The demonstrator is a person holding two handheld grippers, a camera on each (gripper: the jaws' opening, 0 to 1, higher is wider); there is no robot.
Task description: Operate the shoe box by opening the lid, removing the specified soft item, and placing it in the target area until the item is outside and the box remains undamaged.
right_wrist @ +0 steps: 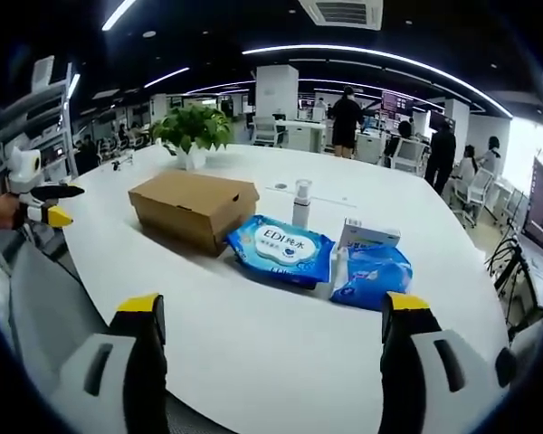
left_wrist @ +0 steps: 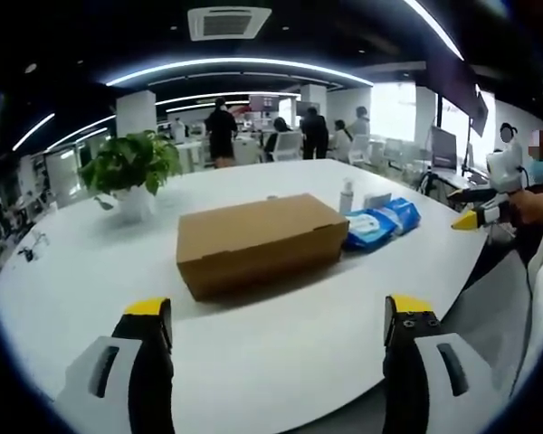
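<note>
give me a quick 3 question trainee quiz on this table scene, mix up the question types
1. True or false: the lid of the brown cardboard shoe box is shut.
2. What lies right beside the box in the right gripper view? A) blue wet-wipes pack B) red mug C) metal scissors
3. Fill in: the left gripper and the right gripper both have jaws standing ____ and holding nothing.

Key: 1 true. 2 A. 3 open. The potted green plant stands behind the box on the white round table.
</note>
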